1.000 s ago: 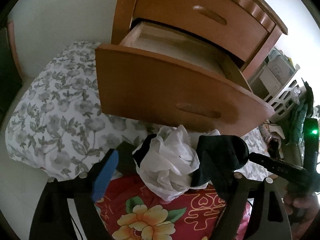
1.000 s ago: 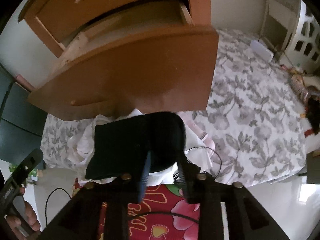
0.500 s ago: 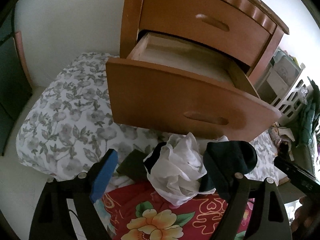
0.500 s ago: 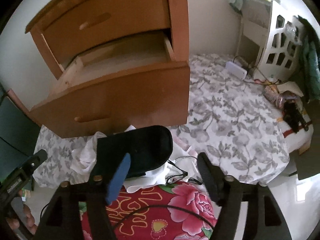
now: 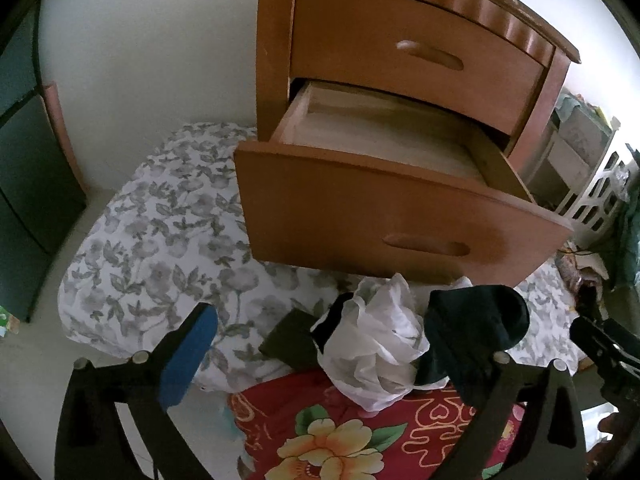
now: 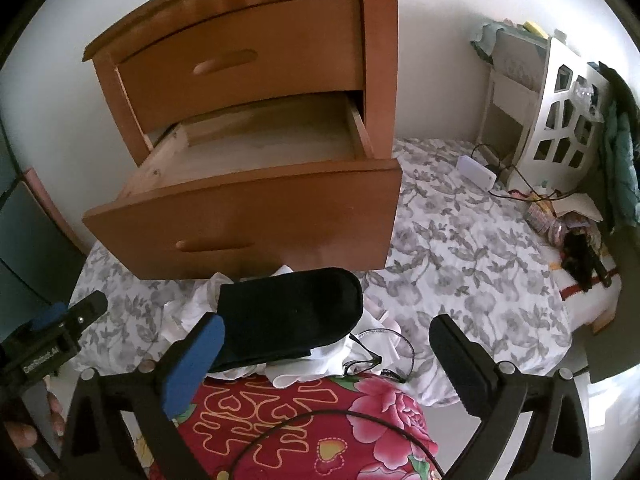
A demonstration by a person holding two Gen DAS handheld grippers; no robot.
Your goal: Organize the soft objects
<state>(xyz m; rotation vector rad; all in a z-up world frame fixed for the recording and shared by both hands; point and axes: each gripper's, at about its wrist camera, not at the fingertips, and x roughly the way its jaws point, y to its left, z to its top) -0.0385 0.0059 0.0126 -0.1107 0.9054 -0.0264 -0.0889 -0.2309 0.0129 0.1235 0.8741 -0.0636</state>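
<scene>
1. The nightstand (image 6: 248,80) has two drawers. The top drawer (image 5: 400,60) is closed. The bottom drawer (image 6: 256,184) is pulled out, and I see only bare wood inside it in both views.
2. My left view alone shows a dark olive cloth (image 5: 288,340) at 9 o'clock of the white cloth (image 5: 380,348), and a green cabinet (image 5: 28,184) at the far left.
3. My right view alone shows eyeglasses (image 6: 368,356) and a cable just right of the pile, a white box (image 6: 476,170) on the floral bedding (image 6: 460,272) at about 2 o'clock, and a white cutout shelf (image 6: 560,120) beyond it.
4. The right view also catches the left tool (image 6: 64,320) at 9 o'clock, with fingers (image 6: 16,436) of the person's hand below it.
5. The sock (image 6: 288,316) is black and lies on the white cloth, in front of the open drawer, above the red blanket (image 6: 304,412).
6. My right tool (image 6: 332,360) has just been opening; its jaws stand wide apart. The sock lies at about 11 o'clock of the gap, beside the blue pad (image 6: 192,364); I cannot tell whether they touch.
7. My left tool (image 5: 336,360) has also just been opening and is wide apart, clamped on nothing. In its view the sock sits at 2 o'clock, overlapping the right finger (image 5: 504,396).
</scene>
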